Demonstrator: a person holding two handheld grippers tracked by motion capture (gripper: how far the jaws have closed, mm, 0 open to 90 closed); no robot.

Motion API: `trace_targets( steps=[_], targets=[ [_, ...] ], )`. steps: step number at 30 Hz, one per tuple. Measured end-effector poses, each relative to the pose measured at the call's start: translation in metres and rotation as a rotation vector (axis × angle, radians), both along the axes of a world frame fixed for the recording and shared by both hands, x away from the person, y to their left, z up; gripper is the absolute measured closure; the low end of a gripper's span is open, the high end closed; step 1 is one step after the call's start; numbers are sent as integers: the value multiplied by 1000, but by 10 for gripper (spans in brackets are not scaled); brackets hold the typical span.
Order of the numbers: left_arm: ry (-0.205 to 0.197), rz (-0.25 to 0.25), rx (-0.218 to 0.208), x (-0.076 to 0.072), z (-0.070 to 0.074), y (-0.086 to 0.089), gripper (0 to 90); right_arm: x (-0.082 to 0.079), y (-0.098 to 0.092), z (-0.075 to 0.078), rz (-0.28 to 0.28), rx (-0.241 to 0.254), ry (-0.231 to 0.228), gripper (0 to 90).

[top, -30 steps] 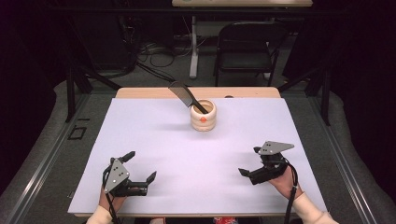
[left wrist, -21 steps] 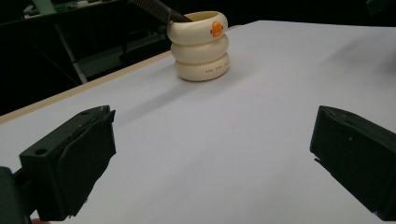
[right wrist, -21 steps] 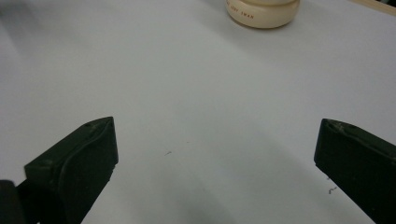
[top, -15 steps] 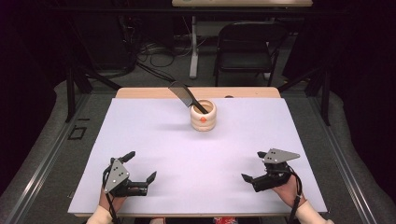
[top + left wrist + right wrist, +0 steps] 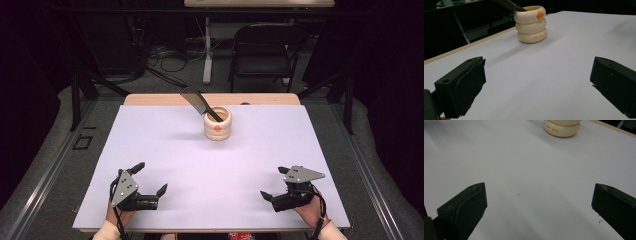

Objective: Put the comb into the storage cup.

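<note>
Comb [image 5: 196, 98] stands tilted in a cream holder [image 5: 218, 124] shaped like three stacked rings, its handle down inside and its toothed end leaning up and out toward the far left. An orange mark [image 5: 217, 127] sits on the holder's top ring. The holder stands on the far middle of the white table [image 5: 250, 160], well apart from both grippers. The left gripper [image 5: 150, 180] rests at the near left edge, held by a hand [image 5: 120, 217], its jaws spread wide with nothing between them. The right gripper [image 5: 274, 182] rests at the near right edge in the other hand [image 5: 311, 212], jaws likewise spread and empty. In the left gripper view the holder [image 5: 531, 23] stands beyond the jaws, with small lettering on its bottom ring. In the right gripper view the holder's base [image 5: 561, 128] shows at the top.
</note>
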State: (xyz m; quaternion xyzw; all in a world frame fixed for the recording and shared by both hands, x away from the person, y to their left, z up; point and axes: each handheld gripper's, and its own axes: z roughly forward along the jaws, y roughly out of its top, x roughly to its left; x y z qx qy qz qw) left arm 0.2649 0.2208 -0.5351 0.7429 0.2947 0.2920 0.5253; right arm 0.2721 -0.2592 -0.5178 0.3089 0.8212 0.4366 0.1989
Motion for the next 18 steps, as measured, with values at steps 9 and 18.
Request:
trace_targets(
  steps=[9, 18],
  targets=[
    [12, -2, 0, 2, -1, 0, 1, -6, -3, -2, -12, 7, -12, 0],
    [8, -2, -1, 2, -1, -1, 1, -7, -5, -3, -12, 21, -19, 0]
  ],
)
